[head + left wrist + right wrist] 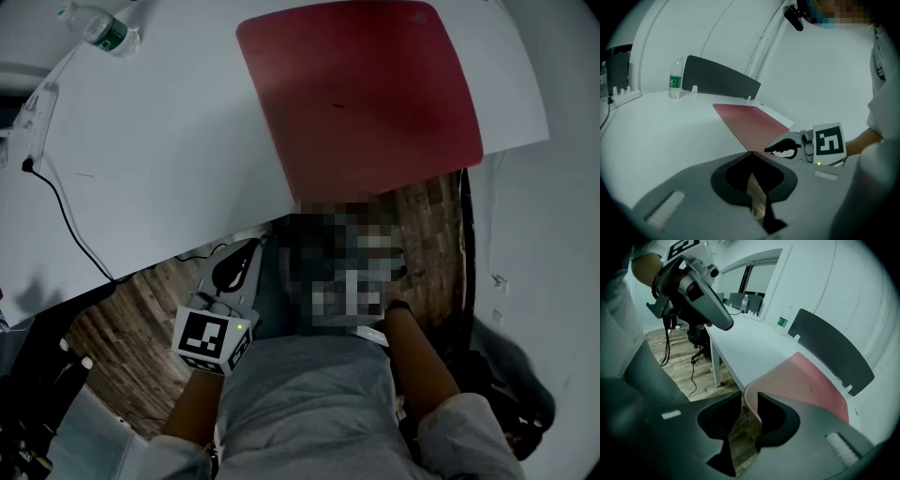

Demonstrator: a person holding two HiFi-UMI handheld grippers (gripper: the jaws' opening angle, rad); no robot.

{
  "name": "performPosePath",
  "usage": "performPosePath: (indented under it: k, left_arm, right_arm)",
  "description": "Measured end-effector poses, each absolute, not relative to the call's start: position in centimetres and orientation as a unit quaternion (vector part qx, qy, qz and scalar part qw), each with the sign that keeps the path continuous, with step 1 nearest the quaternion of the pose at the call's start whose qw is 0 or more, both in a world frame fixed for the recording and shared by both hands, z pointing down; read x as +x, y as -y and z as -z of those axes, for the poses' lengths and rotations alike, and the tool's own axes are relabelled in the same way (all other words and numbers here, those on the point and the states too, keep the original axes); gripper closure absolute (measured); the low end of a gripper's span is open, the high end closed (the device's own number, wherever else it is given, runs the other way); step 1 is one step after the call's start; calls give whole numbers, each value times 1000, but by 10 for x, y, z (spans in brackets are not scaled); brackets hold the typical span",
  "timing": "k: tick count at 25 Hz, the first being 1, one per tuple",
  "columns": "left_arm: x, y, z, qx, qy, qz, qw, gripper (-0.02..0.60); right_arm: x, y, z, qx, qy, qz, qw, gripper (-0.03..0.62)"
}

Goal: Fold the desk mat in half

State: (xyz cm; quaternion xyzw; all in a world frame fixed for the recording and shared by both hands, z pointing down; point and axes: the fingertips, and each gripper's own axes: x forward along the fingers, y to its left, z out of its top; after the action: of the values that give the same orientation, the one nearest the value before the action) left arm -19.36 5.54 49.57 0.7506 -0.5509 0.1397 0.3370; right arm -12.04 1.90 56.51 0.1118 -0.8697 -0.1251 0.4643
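Note:
A dark red desk mat (366, 94) lies flat at the near right of the white table (169, 159), its near edge along the table's front edge. It also shows as the mat (752, 123) in the left gripper view. My left gripper (246, 258) hangs below the table edge over the floor; its own view shows the left gripper (751, 154) with tips touching and nothing held. The right gripper (751, 397) stands open at the mat's near corner (749, 397), which shows in the gap with no pad pressing on it. In the head view the right gripper is hidden.
A water bottle (108, 30) stands at the table's far left, next to a dark divider panel (722, 77). A power strip (37, 112) and a black cable (66, 216) run along the left edge. Wooden floor (122, 328) lies below, with an office chair (696, 341).

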Motion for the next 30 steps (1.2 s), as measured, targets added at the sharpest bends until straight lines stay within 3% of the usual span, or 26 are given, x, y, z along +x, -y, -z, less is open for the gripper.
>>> performPosePath:
  k: [8,14,19,30]
  left_arm:
    - [-201,-58,-501,741,560,-131,348,563]
    - [-205,-61,-505,737,561,-128,355,563]
    - [-205,-56,-502,740,556,-130,356,563]
    - [-205,-54,-495,764,530,-131,346,562]
  right_arm:
    - [-125,-17,-583,111,849,161,491,461]
    - [-127,-11,-579,133,841,167,497,486]
    - [-128,-12,-571,148,851,145,483,568]
    - [-126,-1,-546,189,881,32,432,574]
